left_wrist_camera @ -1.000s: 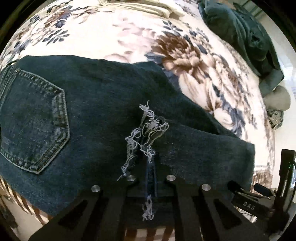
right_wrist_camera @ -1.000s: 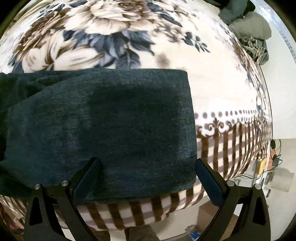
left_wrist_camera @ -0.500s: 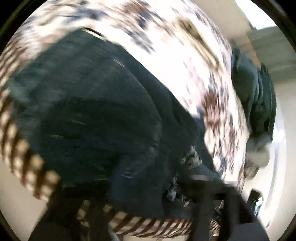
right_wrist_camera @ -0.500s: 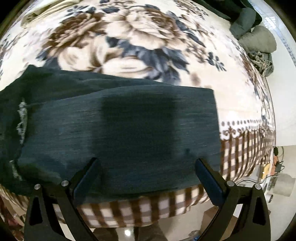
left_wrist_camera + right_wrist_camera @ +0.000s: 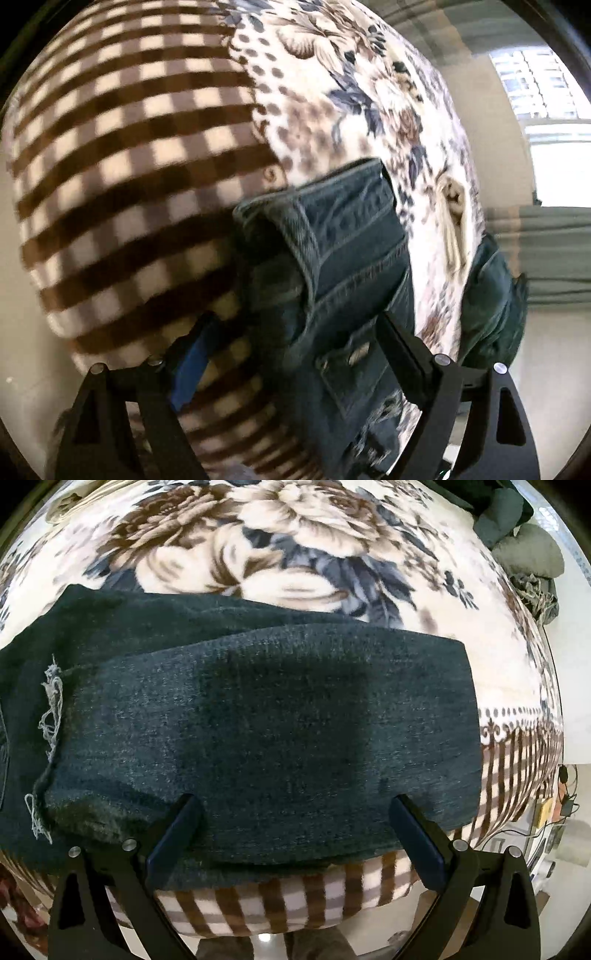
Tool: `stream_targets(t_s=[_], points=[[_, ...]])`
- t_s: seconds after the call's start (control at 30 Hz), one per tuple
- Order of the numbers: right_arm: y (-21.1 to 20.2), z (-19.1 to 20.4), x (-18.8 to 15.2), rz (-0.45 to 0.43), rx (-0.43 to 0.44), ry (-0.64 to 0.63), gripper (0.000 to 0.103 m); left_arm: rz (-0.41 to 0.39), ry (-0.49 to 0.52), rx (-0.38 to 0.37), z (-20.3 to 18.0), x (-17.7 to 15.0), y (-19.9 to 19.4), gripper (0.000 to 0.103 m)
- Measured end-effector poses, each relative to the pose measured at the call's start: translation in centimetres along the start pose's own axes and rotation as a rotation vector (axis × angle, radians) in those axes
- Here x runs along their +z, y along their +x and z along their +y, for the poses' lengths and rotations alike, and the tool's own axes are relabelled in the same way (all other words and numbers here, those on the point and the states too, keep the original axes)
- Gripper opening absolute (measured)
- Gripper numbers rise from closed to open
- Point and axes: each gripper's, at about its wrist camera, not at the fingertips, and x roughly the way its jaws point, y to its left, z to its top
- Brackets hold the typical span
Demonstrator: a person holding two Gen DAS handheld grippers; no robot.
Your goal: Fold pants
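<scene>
Dark blue jeans [image 5: 258,716] lie folded on a floral blanket [image 5: 295,554], with a frayed hem [image 5: 51,701] at the left. My right gripper [image 5: 295,812] is open and empty, its fingers resting over the near edge of the folded legs. In the left wrist view the waistband end of the jeans [image 5: 351,236] lies at the bed's edge. My left gripper [image 5: 291,332] is open, its jaws standing on either side of the waistband fabric without closing on it.
The blanket's brown checked border [image 5: 129,147] hangs over the bed edge. A pile of dark green clothes [image 5: 491,295] lies further along the bed, also seen in the right wrist view [image 5: 509,509]. A window [image 5: 546,110] is beyond. Floor clutter [image 5: 550,812] sits at the right.
My left gripper let go of the frayed hem, opened, and swung round to the waistband end at the bed's edge. My right gripper pulled back a little and stays open.
</scene>
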Motion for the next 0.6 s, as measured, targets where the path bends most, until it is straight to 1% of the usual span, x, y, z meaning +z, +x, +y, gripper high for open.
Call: stream_targets(t_s=[0.07,0.13,0.23,0.27,0.3,0.33,0.37,0.4,0.5,0.6], points=[[0.1,0.1,0.1,0.002,0.001,-0.002,0.103,-0.011,-0.019,-0.011,0.0,0.5,0.8,0.085],[0.1,0.1,0.2,0.003,0.005,-0.004,0.103,-0.017,-0.027,0.007,0.3,1.2,1.9,0.085],[0.1,-0.1,0.2,0.004,0.017,0.002,0.103,-0.03,-0.032,0.005,0.4,1.9,2.9,0.085],[0.1,-0.3,0.3,0.004,0.02,0.005,0.103,-0.049,-0.025,-0.001,0.1,1.9,2.7,0.08],[0.1,-0.5,0.3,0.002,0.021,0.009,0.103,-0.09,-0.002,0.006,-0.5,1.8,2.2,0.059],[0.0,-0.7,0.3,-0.001,0.022,0.013,0.103,-0.109,0.018,0.013,-0.8,1.6,1.7,0.044],[0.2,-1.1,0.5,-0.003,0.024,0.016,0.103,-0.125,0.042,0.006,-1.2,1.5,1.3,0.029],[0.1,-1.4,0.5,-0.004,0.021,0.019,0.103,-0.14,0.076,-0.002,-1.9,1.4,0.8,0.028],[0.0,-2.0,0.6,-0.022,0.002,0.016,0.103,-0.199,0.199,0.007,-4.7,0.0,-1.1,0.026],[-0.2,-2.8,0.6,-0.042,0.002,0.008,0.103,-0.238,0.274,0.013,-7.1,-1.4,-2.7,0.025]])
